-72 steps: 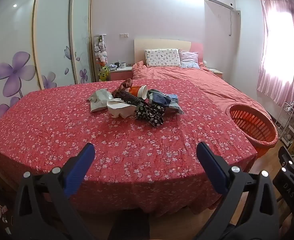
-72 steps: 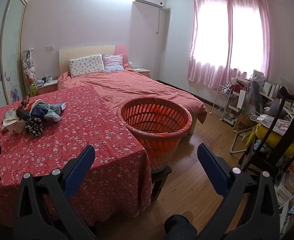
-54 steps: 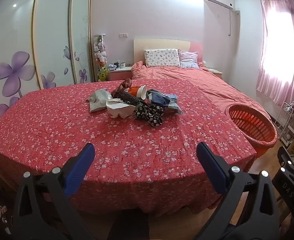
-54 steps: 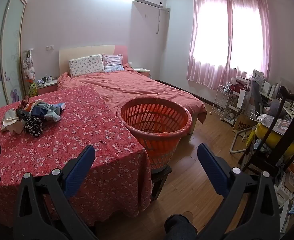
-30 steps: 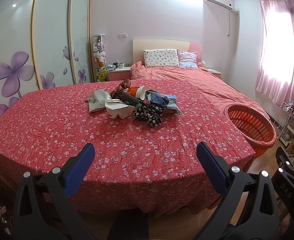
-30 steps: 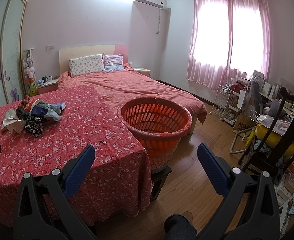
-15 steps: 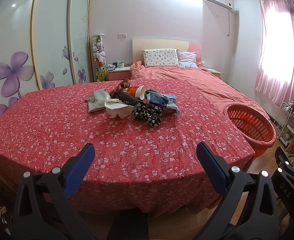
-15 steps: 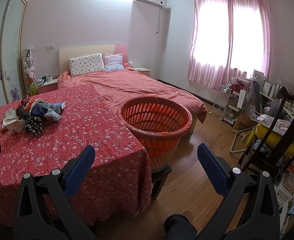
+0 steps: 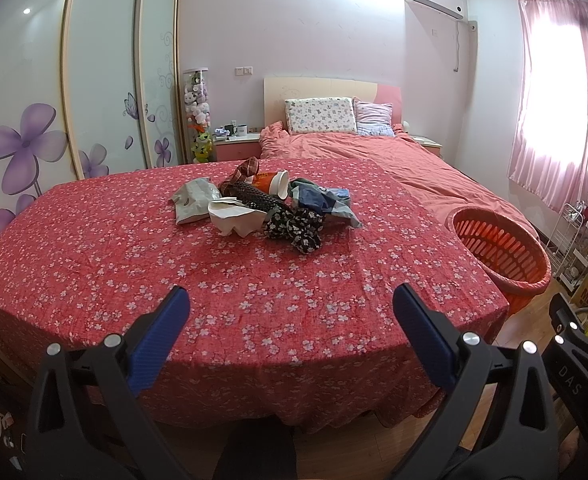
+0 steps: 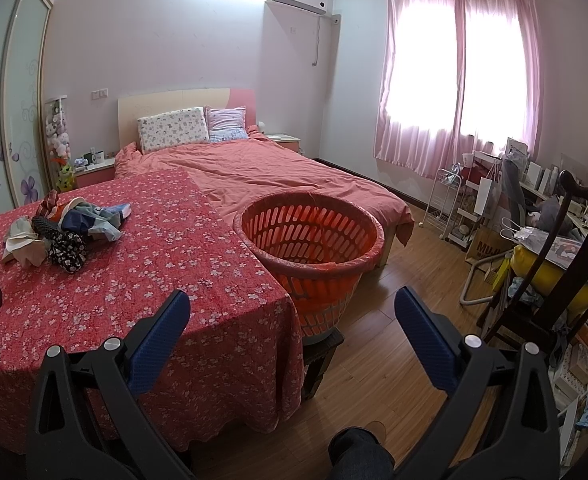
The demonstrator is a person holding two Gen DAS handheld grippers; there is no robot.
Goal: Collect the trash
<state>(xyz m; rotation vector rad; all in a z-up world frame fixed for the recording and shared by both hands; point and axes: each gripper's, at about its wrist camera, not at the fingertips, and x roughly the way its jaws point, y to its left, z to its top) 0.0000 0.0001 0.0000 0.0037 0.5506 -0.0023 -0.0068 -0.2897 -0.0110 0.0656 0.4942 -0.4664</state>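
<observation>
Our left gripper [image 9: 286,312] and right gripper [image 10: 290,312] both gape wide and hold nothing. The trash pile [image 9: 262,208] lies mid-table [image 9: 94,264], well apart from the basket [image 10: 314,236] beside the table's edge. We judge it light, soft and crumply: paper, wrappers, cloth scraps and a cup [image 9: 274,184]; pinching a raised fold should hold best. The left view shows the pile's pieces plainly; the right view shows the basket's open mouth and the floor [image 10: 374,360] below it.

Left gripper [image 9: 290,308] level, blue-padded fingers spread wide, nothing between. Right gripper [image 10: 292,312] likewise: fingers wide apart, holding nothing.
</observation>
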